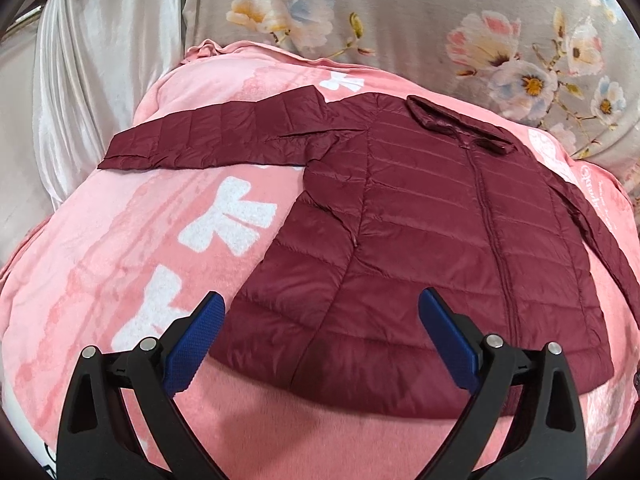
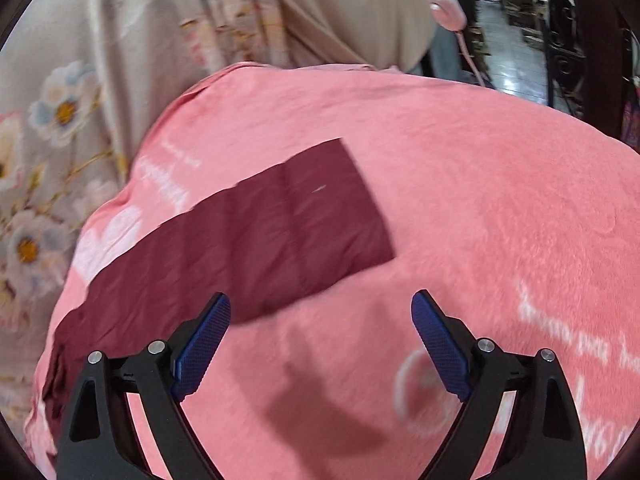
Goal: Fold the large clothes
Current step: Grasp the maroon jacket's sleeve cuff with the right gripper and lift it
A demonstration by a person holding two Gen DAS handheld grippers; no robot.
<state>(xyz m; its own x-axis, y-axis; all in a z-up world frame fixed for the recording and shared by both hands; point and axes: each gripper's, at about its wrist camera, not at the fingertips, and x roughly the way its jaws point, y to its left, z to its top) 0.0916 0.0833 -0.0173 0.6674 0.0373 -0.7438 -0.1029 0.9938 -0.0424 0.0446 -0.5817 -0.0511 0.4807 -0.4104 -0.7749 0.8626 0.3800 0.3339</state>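
The right gripper [image 2: 321,344] is wide open with nothing in it, tipped down just above a dark red sleeve [image 2: 256,240]. The left gripper [image 1: 322,340], also wide and empty, tips down over the jacket [image 1: 420,240], lying flat on the pink blanket [image 1: 120,260]. Folding hasn't started; next, pinch a sleeve.

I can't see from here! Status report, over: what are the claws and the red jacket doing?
Left claw open, empty, over hem. Right claw open, empty, near sleeve. Maroon jacket flat, unfolded on pink blanket. Nothing in the way.
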